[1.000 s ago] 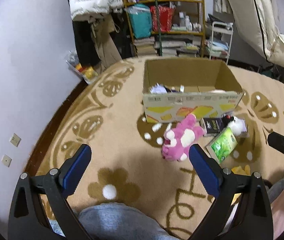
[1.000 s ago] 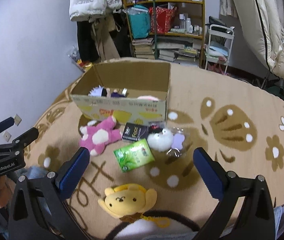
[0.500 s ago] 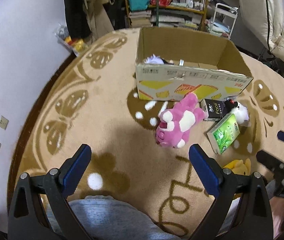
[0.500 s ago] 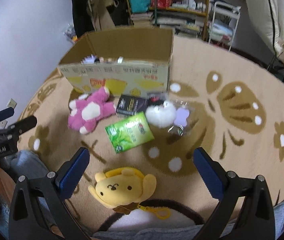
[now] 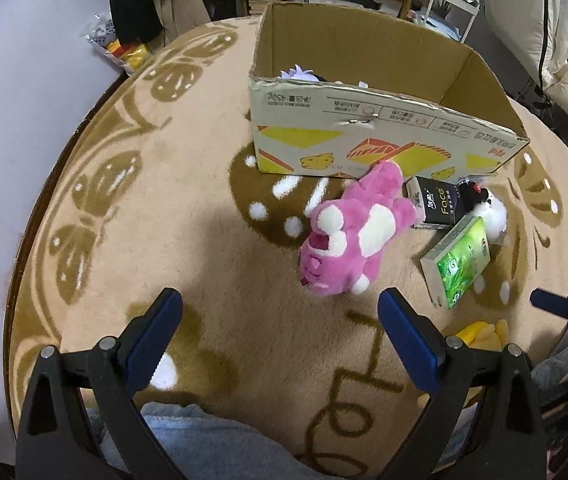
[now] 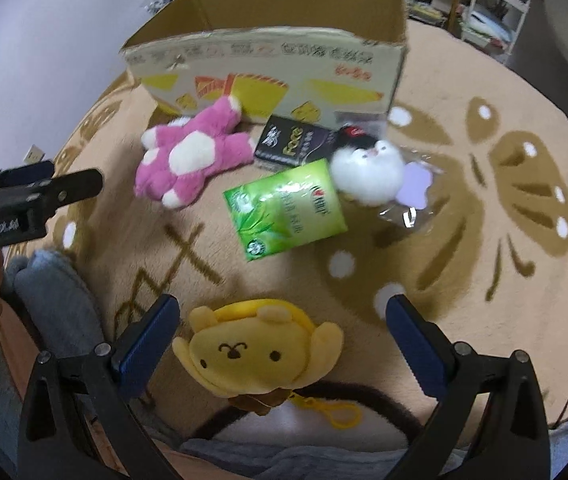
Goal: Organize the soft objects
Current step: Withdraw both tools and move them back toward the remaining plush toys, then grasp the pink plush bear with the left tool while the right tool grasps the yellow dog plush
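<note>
Left wrist view: the left gripper (image 5: pixel 280 316) hung above the tan patterned carpet (image 5: pixel 164 208), blue-padded jaws spread wide, nothing between them. The pink-and-white plush bear (image 5: pixel 348 244) lay on its side just ahead and slightly right of the jaws, clear of both pads. Its upper end touched or nearly touched the front wall of the open brown cardboard box (image 5: pixel 364 136). A few small items showed inside the box at its near left corner; too little visible to name them. A black tissue pack with white lettering (image 5: pixel 436 204) lay against the bear's right side, and a green tissue pack (image 5: pixel 460 264) sat tilted just below it.

Right wrist view: the right gripper (image 6: pixel 284 320) was also released, jaws wide apart, empty. The yellow plush dog keychain (image 6: pixel 256 352) lay face-up on the carpet between the two blue pads (image 6: pixel 148 340), not touching either as far as could be told. Its yellow clip (image 6: pixel 340 412) trailed toward the camera. Beyond it: the green pack, then a white fluffy plush with a black top (image 6: pixel 364 172), partly overlapping the green pack's corner. A clear plastic packet with a lilac shape (image 6: pixel 416 188) lay just right of the white plush. The left gripper entered at the left edge, near the pink bear.
</note>
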Action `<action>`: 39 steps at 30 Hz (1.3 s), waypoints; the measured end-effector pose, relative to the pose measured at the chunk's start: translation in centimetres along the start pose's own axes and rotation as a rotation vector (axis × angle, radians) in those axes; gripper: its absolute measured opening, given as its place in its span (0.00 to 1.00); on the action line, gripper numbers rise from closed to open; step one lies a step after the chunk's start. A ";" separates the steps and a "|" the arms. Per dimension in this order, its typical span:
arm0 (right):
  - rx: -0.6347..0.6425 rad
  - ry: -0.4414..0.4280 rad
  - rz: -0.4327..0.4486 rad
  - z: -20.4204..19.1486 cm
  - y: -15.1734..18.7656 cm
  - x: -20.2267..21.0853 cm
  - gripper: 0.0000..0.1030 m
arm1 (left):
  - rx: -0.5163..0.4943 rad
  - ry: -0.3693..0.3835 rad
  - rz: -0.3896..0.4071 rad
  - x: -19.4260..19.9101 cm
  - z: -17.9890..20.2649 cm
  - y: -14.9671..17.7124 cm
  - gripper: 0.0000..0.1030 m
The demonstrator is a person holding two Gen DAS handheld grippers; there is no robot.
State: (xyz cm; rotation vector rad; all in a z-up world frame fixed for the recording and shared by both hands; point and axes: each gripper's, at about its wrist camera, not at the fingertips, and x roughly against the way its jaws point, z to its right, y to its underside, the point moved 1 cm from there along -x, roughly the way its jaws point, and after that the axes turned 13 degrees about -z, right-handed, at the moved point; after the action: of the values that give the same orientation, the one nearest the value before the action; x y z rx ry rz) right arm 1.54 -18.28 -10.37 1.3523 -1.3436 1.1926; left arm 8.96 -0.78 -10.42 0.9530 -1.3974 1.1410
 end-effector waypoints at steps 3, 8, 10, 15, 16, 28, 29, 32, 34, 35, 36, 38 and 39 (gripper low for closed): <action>0.025 -0.011 -0.028 -0.7 0.0 -0.7 1.00 | -0.020 -0.008 -0.004 -0.6 0.5 -0.4 0.94; 0.058 -0.068 -0.072 -1.6 -0.1 -1.9 1.00 | -0.053 -0.030 0.008 -1.2 1.4 -1.0 0.94; 0.057 -0.075 -0.098 -1.7 -0.1 -2.6 1.00 | -0.050 -0.042 0.014 -1.4 1.6 -1.4 0.94; 0.054 -0.102 -0.131 -1.8 -0.2 -3.4 1.00 | -0.016 -0.008 -0.024 -2.8 1.5 -2.5 0.94; 0.059 -0.102 -0.131 -1.8 -0.1 -3.4 1.00 | -0.013 0.001 -0.024 -3.0 1.6 -2.7 0.94; 0.060 -0.061 -0.156 -2.3 -0.6 -5.2 0.80 | -0.044 0.025 -0.030 -5.0 3.3 -4.7 0.94; 0.067 -0.054 -0.154 -2.4 -0.7 -5.2 0.79 | -0.040 0.021 -0.038 -5.3 3.3 -4.9 0.94; 0.074 -0.053 -0.148 -2.3 -0.9 -5.5 0.74 | -0.007 0.035 -0.035 -5.9 2.7 -5.2 0.94; 0.074 -0.077 -0.115 -2.2 -0.9 -4.9 0.52 | -0.004 0.033 -0.030 -5.9 2.6 -5.3 0.94; 0.075 -0.098 -0.105 -2.0 -0.8 -4.5 0.51 | -0.011 0.023 -0.028 -6.0 2.7 -5.2 0.94; 0.071 -0.108 -0.096 -1.9 -0.8 -4.3 0.51 | -0.019 0.019 -0.034 -6.2 2.8 -5.2 0.92; 0.065 -0.117 -0.098 -1.8 -0.9 -4.4 0.51 | -0.041 0.033 -0.087 -7.2 3.4 -5.0 0.82; 0.067 -0.115 -0.098 -1.8 -1.0 -4.5 0.51 | -0.048 0.041 -0.112 -7.7 3.5 -5.0 0.77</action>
State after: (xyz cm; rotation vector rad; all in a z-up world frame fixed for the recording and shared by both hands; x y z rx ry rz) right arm 2.56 -15.66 -14.42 1.5376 -1.3111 1.1173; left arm 14.02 -5.59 -17.35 0.9568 -1.3166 1.0343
